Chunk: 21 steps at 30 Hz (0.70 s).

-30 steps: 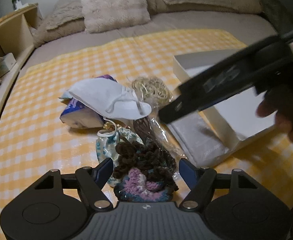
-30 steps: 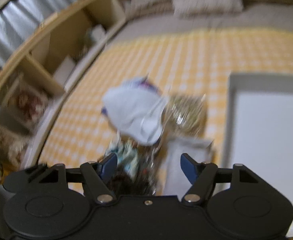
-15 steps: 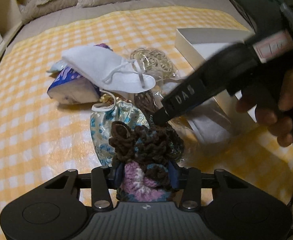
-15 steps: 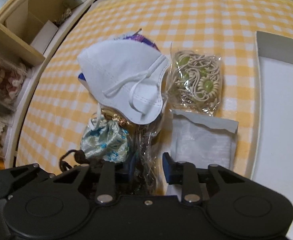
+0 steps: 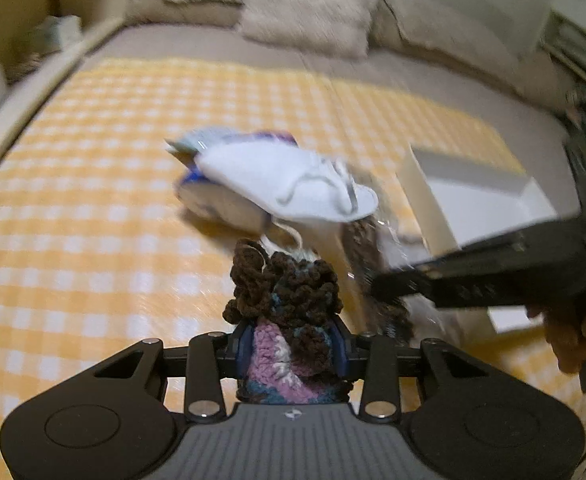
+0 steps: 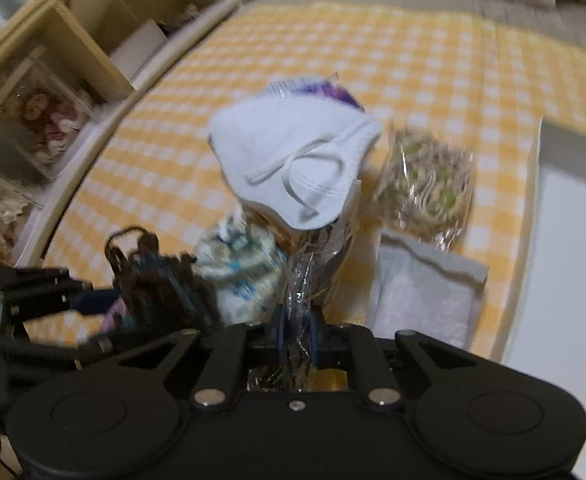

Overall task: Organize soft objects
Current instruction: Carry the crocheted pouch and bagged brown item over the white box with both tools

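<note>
A: What is the left gripper [image 5: 289, 346] doing?

B: Its jaws are closing on a crocheted pouch [image 5: 285, 312] of brown, purple and blue yarn; the blue pads press both sides of it, and the pouch's ruffled top sticks out ahead of the jaws.

A: And the right gripper [image 6: 295, 334]?

B: Its jaws are squeezed nearly together on a crinkly clear cellophane packet [image 6: 313, 264] holding something dark. The packet runs forward from the jaws, with its far end tucked under a white face mask [image 6: 293, 164].

A: What else lies ahead of the right jaws?

B: Everything rests on a yellow checked cloth [image 6: 433, 64] spread over a bed. The mask sits on a purple-and-white packet [image 6: 313, 90]. Just left of the jaws is a small blue-and-white fabric pouch [image 6: 241, 272]. To the right, a flat grey padded envelope [image 6: 425, 296], and beyond it a clear bag of beige cord [image 6: 427, 184]. Further right stands an open white box [image 6: 573, 240].
</note>
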Tool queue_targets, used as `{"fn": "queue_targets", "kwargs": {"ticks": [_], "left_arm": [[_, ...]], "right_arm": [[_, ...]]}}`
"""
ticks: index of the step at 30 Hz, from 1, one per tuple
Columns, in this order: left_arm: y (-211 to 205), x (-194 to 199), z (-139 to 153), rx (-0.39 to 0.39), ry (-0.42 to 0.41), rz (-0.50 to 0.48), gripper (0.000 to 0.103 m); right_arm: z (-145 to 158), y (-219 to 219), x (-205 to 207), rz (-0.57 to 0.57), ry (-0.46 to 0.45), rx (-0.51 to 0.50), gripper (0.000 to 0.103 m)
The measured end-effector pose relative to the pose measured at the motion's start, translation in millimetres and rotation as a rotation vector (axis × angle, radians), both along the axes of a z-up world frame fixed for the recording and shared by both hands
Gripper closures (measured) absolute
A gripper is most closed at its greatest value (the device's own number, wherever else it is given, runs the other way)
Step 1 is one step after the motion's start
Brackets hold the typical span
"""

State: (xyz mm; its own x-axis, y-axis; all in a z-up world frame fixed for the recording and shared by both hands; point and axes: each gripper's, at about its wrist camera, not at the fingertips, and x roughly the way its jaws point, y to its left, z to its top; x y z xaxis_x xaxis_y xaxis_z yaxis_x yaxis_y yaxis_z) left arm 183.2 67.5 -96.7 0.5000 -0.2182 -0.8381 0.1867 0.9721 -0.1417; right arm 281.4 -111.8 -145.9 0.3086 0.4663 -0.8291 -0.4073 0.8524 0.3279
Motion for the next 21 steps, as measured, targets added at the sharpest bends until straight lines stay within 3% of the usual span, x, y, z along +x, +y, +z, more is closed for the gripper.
{"fn": "queue_targets", "kwargs": {"ticks": [8,15,21], "left_arm": [[16.8,-15.0,41.7,-0.080,-0.150,0.102,0.064],[7.3,-27.8,73.0,-0.135,-0.261,0.126,0.064],[-6.2,-29.5,83.1,-0.152,-0.306,0.111,0.063]], "right_arm": [[51.4,-18.3,-27.3,0.003,-0.163,0.041,0.091],[85.9,-26.6,-47.6,-0.008,-0.281,0.068,0.091],[105.2,-36.6,-60.0,-0.021,-0.351,0.068,0.091]]}}
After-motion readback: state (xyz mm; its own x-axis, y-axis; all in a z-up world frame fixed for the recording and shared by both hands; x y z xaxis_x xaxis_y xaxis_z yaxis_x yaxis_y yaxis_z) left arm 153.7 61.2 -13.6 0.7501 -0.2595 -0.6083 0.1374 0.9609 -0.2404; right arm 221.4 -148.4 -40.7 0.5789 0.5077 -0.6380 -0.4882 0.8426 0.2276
